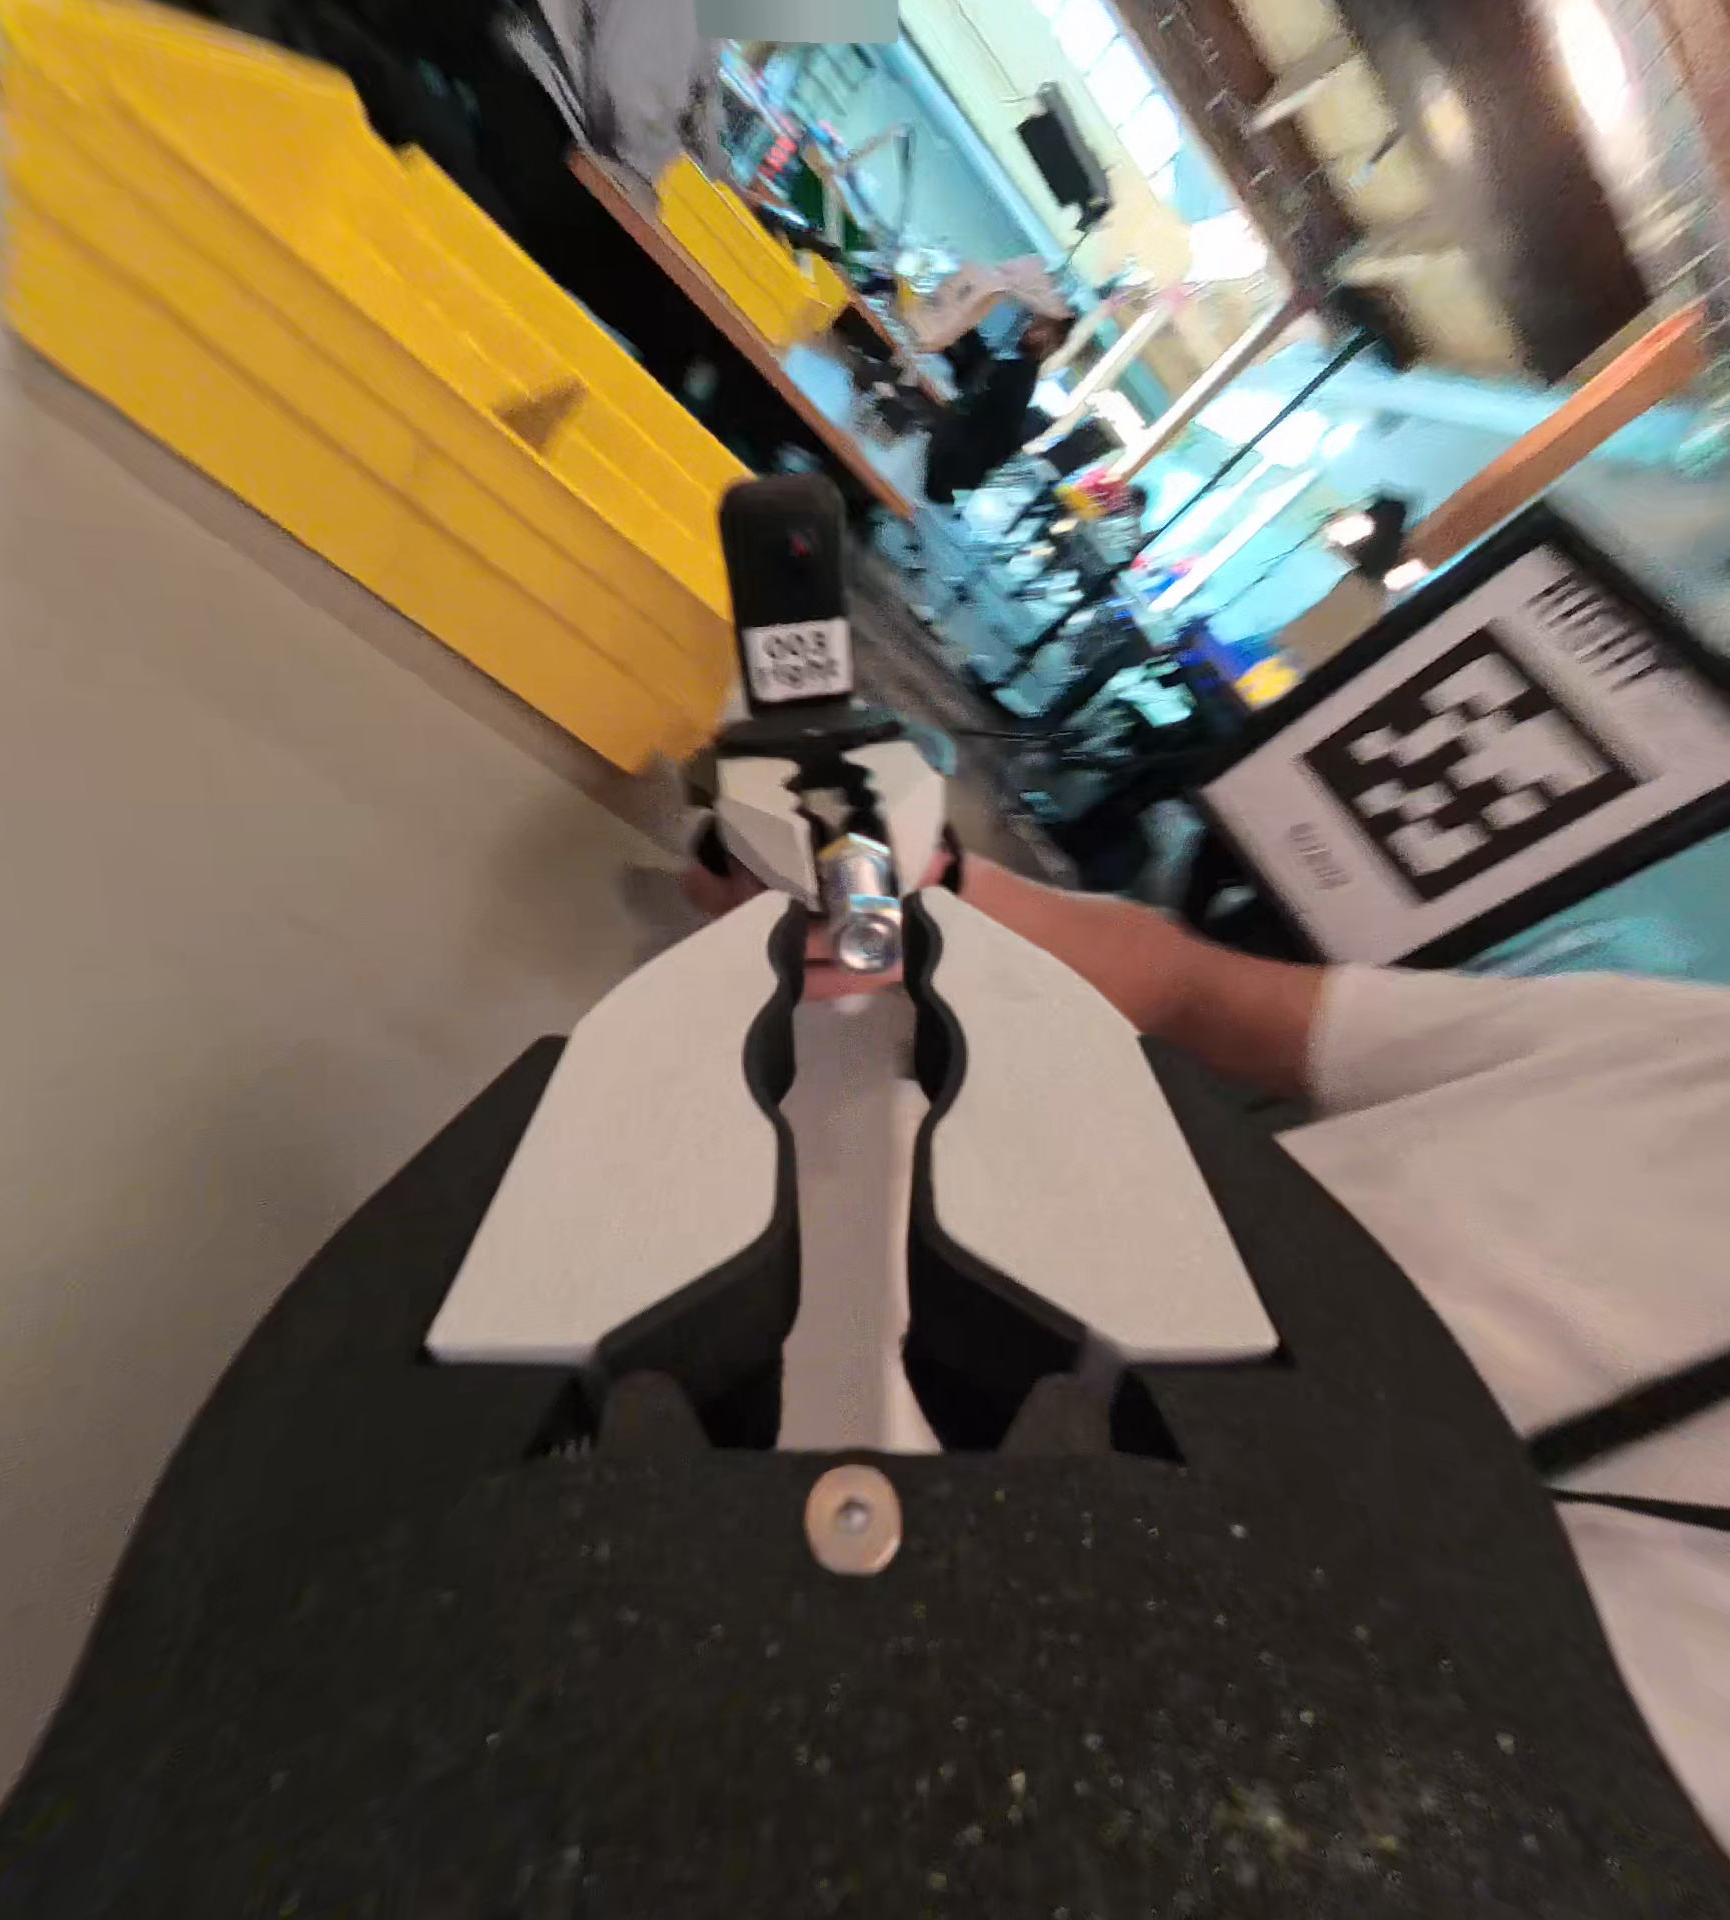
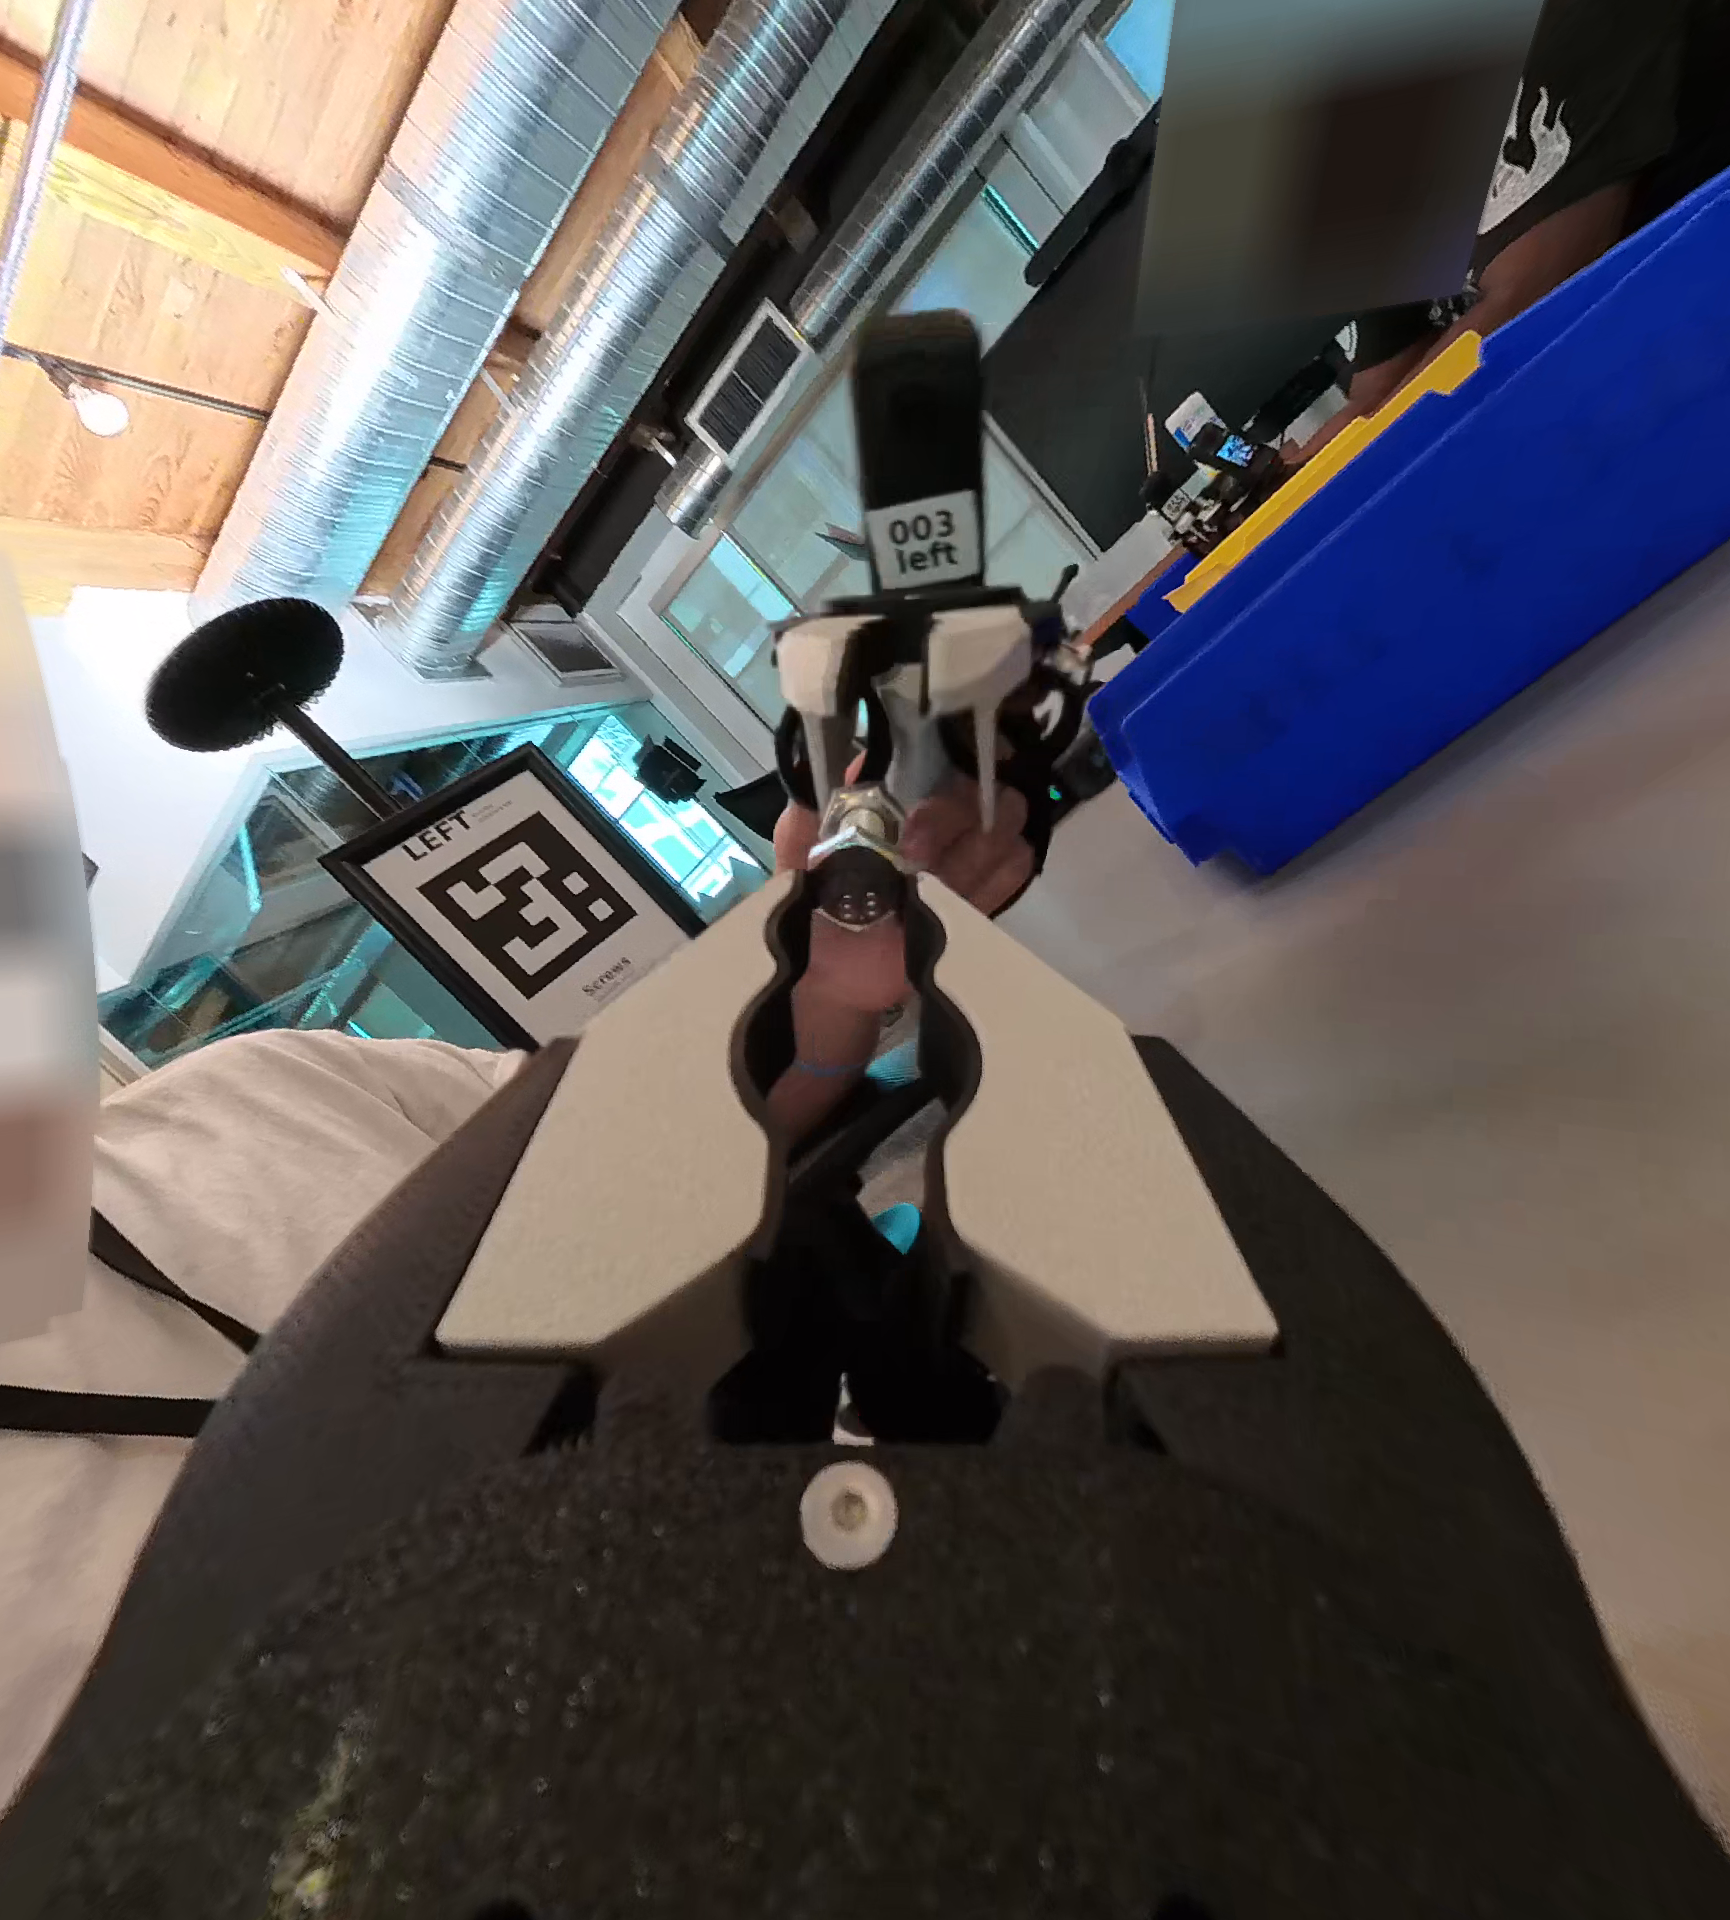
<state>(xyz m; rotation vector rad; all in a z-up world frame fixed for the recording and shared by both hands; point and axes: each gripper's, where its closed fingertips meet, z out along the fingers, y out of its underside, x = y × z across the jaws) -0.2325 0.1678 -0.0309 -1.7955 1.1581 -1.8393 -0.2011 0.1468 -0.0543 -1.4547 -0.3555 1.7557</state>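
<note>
My two grippers face each other, tip to tip, above the table, with one silver bolt assembly between them. In the left wrist view my left gripper (image 1: 856, 935) is shut on its near end, a silver nut (image 1: 873, 940). The shaft (image 1: 850, 883) runs on into the fingers of my right gripper (image 1: 840, 857), just beyond. In the right wrist view my right gripper (image 2: 856, 894) is shut on the bolt's dark round head (image 2: 856, 899). The left gripper (image 2: 866, 795) grips the nut (image 2: 866, 805) at the far end. The hands holding the grippers show behind them.
A stack of yellow bins (image 1: 321, 343) stands on the pale table (image 1: 113, 831) at the left. Blue bins (image 2: 1463, 582) stand at the right in the right wrist view. Framed black-and-white marker boards (image 1: 1484, 769) (image 2: 518, 894) stand nearby. A white sleeve (image 1: 1515, 1039) reaches in. Across from one pair of fingers to the other is roughly 6 centimeters.
</note>
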